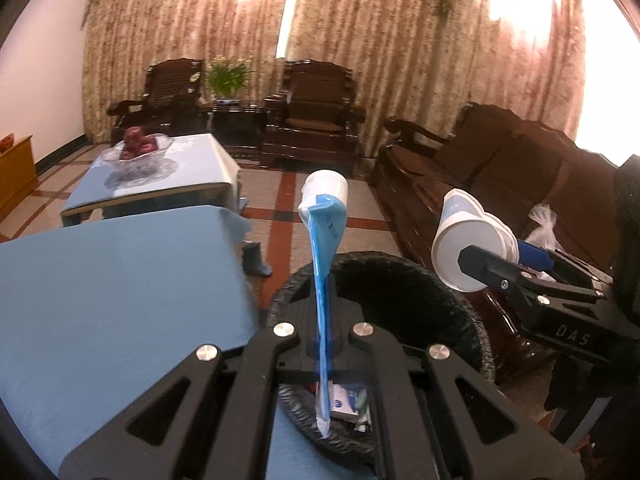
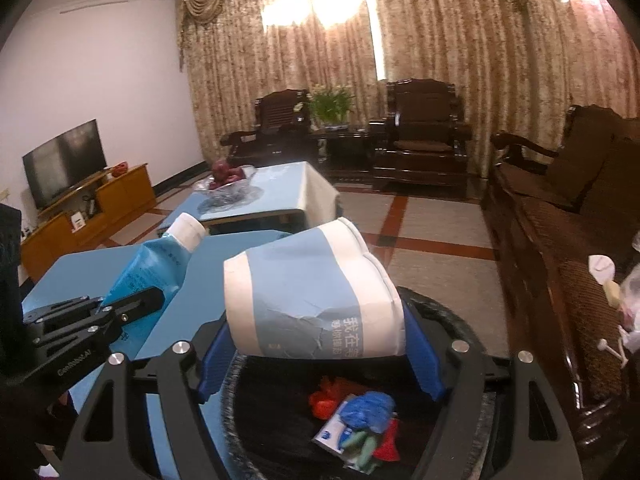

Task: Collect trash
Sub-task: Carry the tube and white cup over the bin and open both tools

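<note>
From the left wrist view, the left gripper (image 1: 325,280) is clamped tight on a flattened blue tube (image 1: 325,236) with a white cap, held upright by its lower part so the crimped tail hangs down between the fingers over the black bin (image 1: 460,308). That looks deliberate: nipped thin like this, the tube should fall straight into the bin once the grip lets go. To the right, the right gripper (image 1: 486,258) carries a dented paper cup (image 1: 468,248) sideways above the far side of the bin. The blue surface (image 1: 120,280) beside the bin shows nothing on it in this view.

From the right wrist view, the right gripper (image 2: 320,344) is spread wide around the paper cup (image 2: 312,296), its blue pads pressing the creased sides, the cup on its side directly over the bin (image 2: 472,320). Below lie earlier scraps: red, blue and green wrappers (image 2: 360,412). The left gripper (image 2: 154,294) holds the tube (image 2: 152,268) just beside the bin's rim, above the surface (image 2: 192,320). I judge both pieces ready to be dropped.
</note>
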Motion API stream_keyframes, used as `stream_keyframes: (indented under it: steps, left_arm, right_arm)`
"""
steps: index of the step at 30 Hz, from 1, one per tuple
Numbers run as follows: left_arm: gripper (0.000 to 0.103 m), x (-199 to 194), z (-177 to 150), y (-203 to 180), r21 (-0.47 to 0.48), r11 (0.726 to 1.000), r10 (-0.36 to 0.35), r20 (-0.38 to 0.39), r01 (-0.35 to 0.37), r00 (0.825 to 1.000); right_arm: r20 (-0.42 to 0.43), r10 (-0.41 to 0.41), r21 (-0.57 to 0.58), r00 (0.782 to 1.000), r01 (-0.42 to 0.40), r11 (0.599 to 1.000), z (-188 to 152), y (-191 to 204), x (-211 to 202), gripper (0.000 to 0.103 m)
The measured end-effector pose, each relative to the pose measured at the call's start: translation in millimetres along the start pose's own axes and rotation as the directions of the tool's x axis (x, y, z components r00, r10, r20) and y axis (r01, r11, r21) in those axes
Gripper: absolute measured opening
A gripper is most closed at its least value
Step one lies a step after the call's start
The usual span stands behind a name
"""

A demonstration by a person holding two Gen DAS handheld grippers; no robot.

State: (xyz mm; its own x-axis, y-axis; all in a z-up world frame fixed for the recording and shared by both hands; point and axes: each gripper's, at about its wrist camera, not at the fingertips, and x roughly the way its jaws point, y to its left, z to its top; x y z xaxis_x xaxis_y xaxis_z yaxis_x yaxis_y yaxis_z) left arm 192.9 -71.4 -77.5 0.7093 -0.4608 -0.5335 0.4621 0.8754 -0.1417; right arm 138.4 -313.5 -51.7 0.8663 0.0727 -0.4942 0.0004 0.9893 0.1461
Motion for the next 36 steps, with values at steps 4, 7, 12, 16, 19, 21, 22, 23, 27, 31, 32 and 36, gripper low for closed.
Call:
stream_keyframes:
  steps: [4,7,12,16,19,21,22,23,27,31,32,36]
  left_arm:
    - [0.001,10.3,-1.6,-14.1,0.018,1.0,-0.025,-0.016,0.026,1.0]
    - [0.001,22.4,-4.5,-23.6,0.027,0.999,-0.042,-0.035,0.043,0.998]
    - [0.001,43.9,-9.7,-30.8,0.032,0.998,-0.059,-0.075,0.061,0.995]
    - [0.001,59.0,-12.7,-36.1,0.036,0.997,-0.06,-0.098,0.063,0.993]
    - [0.001,71.1,-13.4,-36.1,0.038,0.997,-0.062,-0.118,0.067,0.991]
    - [0.001,75.3,-13.9,-35.6,0.042,0.997,-0.063,-0.122,0.069,0.99]
    - [0.001,77.6,-13.7,-37.3,0.045,0.997,-0.062,-0.123,0.069,0.99]
    - [0.001,80.3,-14.1,-37.9,0.048,0.996,-0.065,-0.126,0.071,0.99]
    - [0.005,88.2,-12.8,-40.8,0.045,0.995,-0.085,-0.147,0.093,0.986]
    - [0.041,83.4,-11.4,-33.9,0.016,0.995,-0.092,-0.115,0.094,0.989]
    - [0.043,82.1,-11.0,-33.5,0.016,0.996,-0.09,-0.108,0.092,0.99]
    - [0.06,73.7,-7.0,-25.8,0.01,0.997,-0.078,-0.093,0.08,0.993]
  right_arm:
    - [0.001,-0.031,0.012,1.0,0.031,0.999,-2.1,-17.1,-4.0,0.074]
    - [-0.002,-0.049,0.02,0.999,0.049,0.999,-7.6,-28.9,-7.3,0.074]
    - [-0.025,-0.072,0.026,0.997,0.073,0.997,-15.8,-45.2,-3.6,0.074]
    - [-0.054,-0.086,0.029,0.995,0.087,0.996,-23.2,-54.7,6.2,0.074]
    - [-0.078,-0.094,0.034,0.992,0.097,0.995,-29.2,-61.5,15.7,0.074]
    - [-0.09,-0.098,0.036,0.991,0.101,0.994,-32.5,-65.6,21.9,0.074]
    - [-0.097,-0.098,0.039,0.99,0.103,0.994,-34.1,-68.0,25.3,0.074]
    - [-0.103,-0.099,0.044,0.99,0.104,0.994,-35.8,-70.1,28.4,0.074]
    - [-0.12,-0.103,0.047,0.987,0.109,0.993,-42.0,-73.0,35.2,0.075]
    - [-0.136,-0.122,0.045,0.983,0.129,0.991,-43.9,-75.7,38.3,0.086]
    - [-0.136,-0.129,0.048,0.982,0.137,0.989,-44.6,-75.7,37.9,0.089]
    - [-0.136,-0.136,0.078,0.981,0.147,0.986,-44.5,-79.3,33.9,0.097]
